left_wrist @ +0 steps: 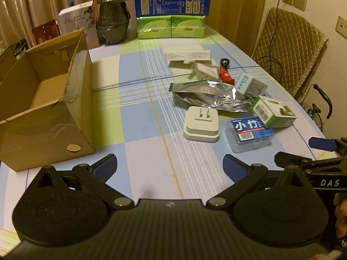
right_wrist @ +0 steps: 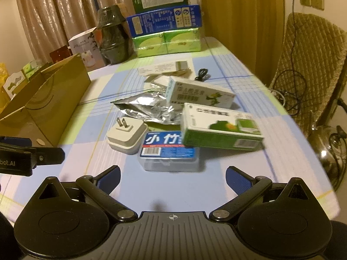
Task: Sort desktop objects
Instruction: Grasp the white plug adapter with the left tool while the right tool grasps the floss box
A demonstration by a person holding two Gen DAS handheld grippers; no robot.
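Note:
An open cardboard box (left_wrist: 49,99) stands at the table's left; it also shows in the right wrist view (right_wrist: 47,99). A cluster of loose items lies at centre right: a white plug adapter (left_wrist: 201,125) (right_wrist: 126,135), a clear plastic case with a blue label (left_wrist: 249,134) (right_wrist: 169,151), a green-and-white carton (left_wrist: 274,113) (right_wrist: 219,127), a second white carton (right_wrist: 199,94), a silver foil bag (left_wrist: 208,95) (right_wrist: 147,106) and a black cable (right_wrist: 201,74). My left gripper (left_wrist: 170,169) is open and empty, short of the adapter. My right gripper (right_wrist: 173,177) is open and empty, just before the clear case.
Stacked blue and green boxes (left_wrist: 171,15), a dark wrapped jar (left_wrist: 112,15) and a white carton (left_wrist: 80,19) line the table's far edge. A quilted chair (left_wrist: 288,49) stands to the right. The checked tablecloth (left_wrist: 141,119) covers the table.

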